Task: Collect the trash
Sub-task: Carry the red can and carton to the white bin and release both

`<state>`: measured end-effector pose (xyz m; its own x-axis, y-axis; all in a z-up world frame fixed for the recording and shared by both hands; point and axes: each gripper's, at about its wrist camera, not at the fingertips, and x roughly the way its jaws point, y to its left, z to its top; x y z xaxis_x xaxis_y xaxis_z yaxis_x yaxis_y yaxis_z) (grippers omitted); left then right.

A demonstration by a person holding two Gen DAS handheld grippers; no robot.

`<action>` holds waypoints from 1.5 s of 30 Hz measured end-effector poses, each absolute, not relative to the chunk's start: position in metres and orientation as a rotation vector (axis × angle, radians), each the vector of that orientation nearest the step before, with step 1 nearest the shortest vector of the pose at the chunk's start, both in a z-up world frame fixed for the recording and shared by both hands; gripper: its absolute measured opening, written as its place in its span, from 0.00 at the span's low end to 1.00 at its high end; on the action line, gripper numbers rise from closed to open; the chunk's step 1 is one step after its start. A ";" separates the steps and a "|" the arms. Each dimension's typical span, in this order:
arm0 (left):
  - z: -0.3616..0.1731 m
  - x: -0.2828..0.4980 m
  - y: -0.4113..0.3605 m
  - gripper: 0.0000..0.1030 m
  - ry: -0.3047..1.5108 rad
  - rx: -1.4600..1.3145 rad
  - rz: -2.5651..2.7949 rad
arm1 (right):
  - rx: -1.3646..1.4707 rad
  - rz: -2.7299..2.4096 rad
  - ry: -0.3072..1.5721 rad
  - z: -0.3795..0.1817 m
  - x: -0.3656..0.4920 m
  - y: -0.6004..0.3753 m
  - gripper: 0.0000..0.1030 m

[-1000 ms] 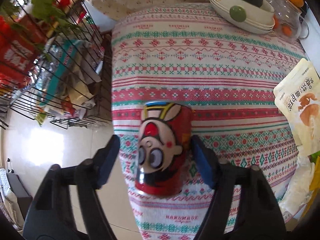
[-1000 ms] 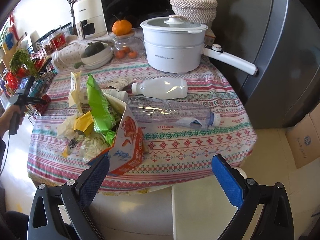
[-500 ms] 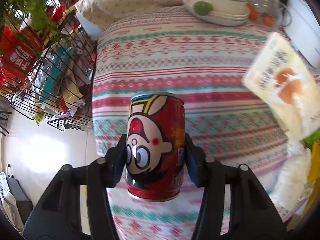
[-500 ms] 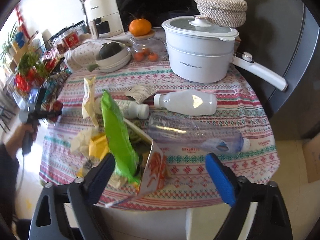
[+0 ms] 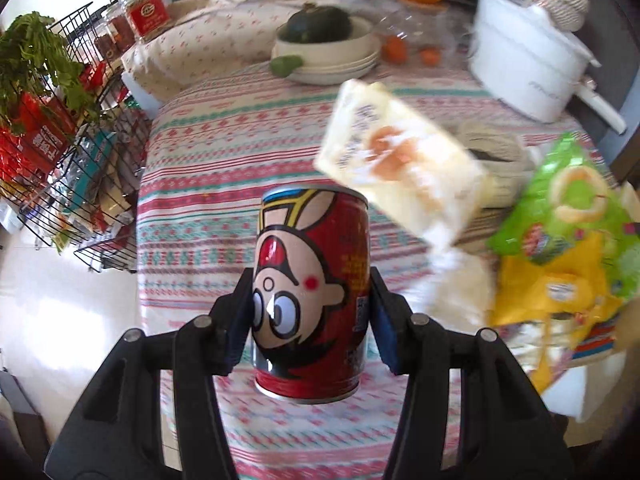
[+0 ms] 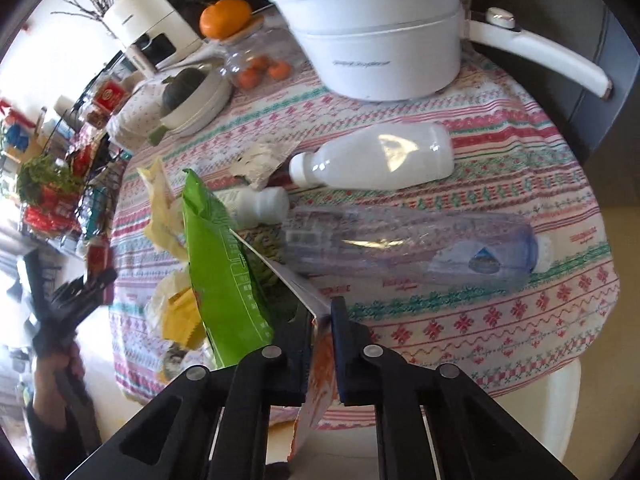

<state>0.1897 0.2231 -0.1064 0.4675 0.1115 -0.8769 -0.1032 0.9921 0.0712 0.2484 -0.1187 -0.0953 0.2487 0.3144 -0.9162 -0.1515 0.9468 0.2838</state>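
My left gripper (image 5: 312, 312) is shut on a red cartoon-face can (image 5: 314, 296) and holds it above the patterned tablecloth (image 5: 224, 168). My right gripper (image 6: 321, 322) is shut on the rim of an orange-and-white paper bag (image 6: 316, 384) at the table's near edge. The bag holds a green snack packet (image 6: 224, 276) and yellow wrappers (image 6: 180, 316). A cream snack pouch (image 5: 400, 168) and the green packet (image 5: 568, 196) show right of the can. A white bottle (image 6: 376, 158), a small white bottle (image 6: 256, 206) and a clear bottle (image 6: 408, 244) lie on the table.
A white pot (image 6: 376, 36) with a long handle stands at the back. A bowl with a dark squash (image 5: 324, 40), a jar with oranges (image 6: 252, 60) and a crumpled wrapper (image 6: 260, 160) are behind. A wire rack (image 5: 60, 160) of goods stands left of the table.
My left gripper closed on the can and lifted it, swinging right toward the bag. My right gripper moved in and shut on the bag's rim.
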 end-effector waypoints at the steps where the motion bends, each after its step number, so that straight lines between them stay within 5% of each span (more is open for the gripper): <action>1: -0.104 0.190 0.222 0.53 1.071 0.005 0.124 | 0.142 0.311 1.271 -0.093 0.249 -0.120 0.07; 30: -0.020 0.091 0.001 0.53 0.750 0.047 -0.322 | 0.134 0.124 0.755 0.061 0.153 -0.249 0.05; 45: -0.098 0.068 -0.138 0.53 0.899 0.256 -0.604 | 0.145 -0.012 0.867 -0.025 0.084 -0.359 0.05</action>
<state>0.0682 -0.1382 -0.0976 0.4716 -0.3835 -0.7941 0.5908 0.8059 -0.0383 0.0842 -0.3594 -0.0254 0.6473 0.0484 -0.7607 0.0698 0.9900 0.1224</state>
